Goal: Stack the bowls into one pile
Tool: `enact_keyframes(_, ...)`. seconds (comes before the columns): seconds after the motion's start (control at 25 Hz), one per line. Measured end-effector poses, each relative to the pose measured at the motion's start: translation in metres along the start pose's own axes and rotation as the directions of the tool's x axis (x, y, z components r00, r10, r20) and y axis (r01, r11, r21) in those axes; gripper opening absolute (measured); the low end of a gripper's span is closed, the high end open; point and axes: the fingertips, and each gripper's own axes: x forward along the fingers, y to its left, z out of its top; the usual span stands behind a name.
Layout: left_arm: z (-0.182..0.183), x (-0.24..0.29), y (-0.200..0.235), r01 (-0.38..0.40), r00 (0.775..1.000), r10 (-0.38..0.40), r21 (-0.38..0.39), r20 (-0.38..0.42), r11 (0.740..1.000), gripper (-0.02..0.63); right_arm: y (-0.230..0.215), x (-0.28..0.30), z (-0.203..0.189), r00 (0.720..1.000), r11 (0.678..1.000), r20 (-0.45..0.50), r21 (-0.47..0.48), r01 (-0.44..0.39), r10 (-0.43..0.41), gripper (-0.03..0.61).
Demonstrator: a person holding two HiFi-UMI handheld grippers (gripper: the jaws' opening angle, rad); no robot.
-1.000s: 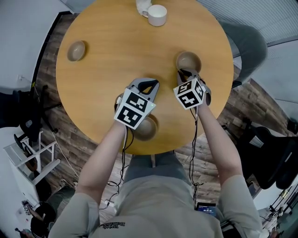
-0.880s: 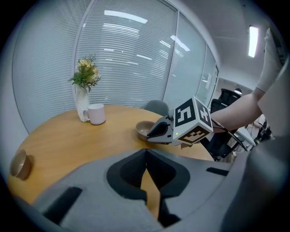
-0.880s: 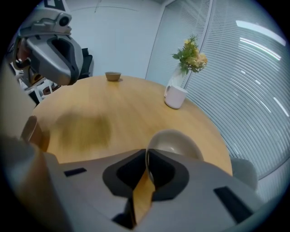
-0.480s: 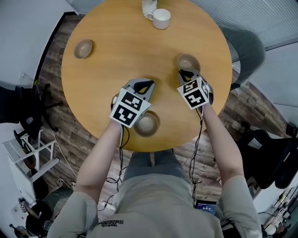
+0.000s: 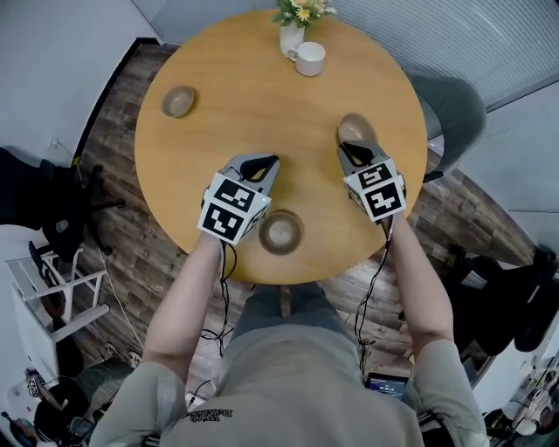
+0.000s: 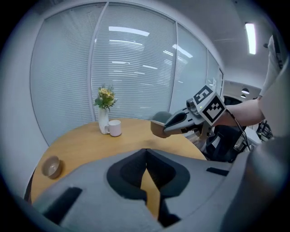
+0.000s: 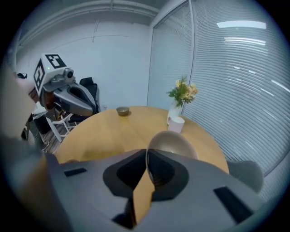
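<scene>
- Head view: my left tongs (image 5: 265, 163) hang over the middle of the round table (image 5: 227, 96), jaws pressed together with nothing in them.
- Head view: my right tongs (image 5: 353, 148) are at the table's right side, clenched on the near rim of the gripped bowl (image 5: 356, 128).
- Head view: the near bowl (image 5: 280, 232) sits upright by the table edge closest to me, just beside the left tongs' marker cube. The small bowl (image 5: 179, 101) stands well apart at the far left.
- Head view: a white mug (image 5: 309, 58) and a vase of flowers (image 5: 293, 26) stand side by side at the far edge.
- Left gripper view: the left tongs (image 6: 146, 156) are shut tip to tip and empty. Beyond them the right tongs (image 6: 168, 128) grasp the gripped bowl (image 6: 158, 127). I cannot tell whether it is clear of the table. The small bowl (image 6: 51, 166) is low on the left. The mug (image 6: 114, 128) and vase (image 6: 103, 118) are at the back.
- Right gripper view: the right tongs (image 7: 147, 156) pinch the rim of the gripped bowl (image 7: 174, 144), which stands beyond the jaws. The small bowl (image 7: 122, 110) is across the table, and the left tongs (image 7: 72, 97) are at upper left.
</scene>
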Motion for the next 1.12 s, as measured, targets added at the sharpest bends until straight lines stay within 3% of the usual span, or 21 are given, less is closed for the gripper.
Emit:
enact_keyframes(0.32, 0.034, -0.047, -0.003, -0.028, 0.995, 0.030, -0.024, 0.098, 0.999, 0.018, 0.019, -0.056, 0.052, 0.994, 1.000, 0.113, -0.012, -0.001, 0.003, 0.037)
enact_keyframes(0.76, 0.066, -0.110, 0.001, -0.113, 0.980, 0.104, 0.045, 0.170, 0.993, 0.018, 0.042, -0.117, 0.112, 0.965, 0.996, 0.260, -0.075, 0.041, -0.020, 0.037)
enact_keyframes(1.12, 0.067, -0.147, 0.002, -0.159, 0.970, 0.146, 0.052, 0.192, 0.986, 0.018, 0.086, -0.130, 0.138, 0.955, 0.989, 0.288, -0.146, -0.021, 0.063, 0.037)
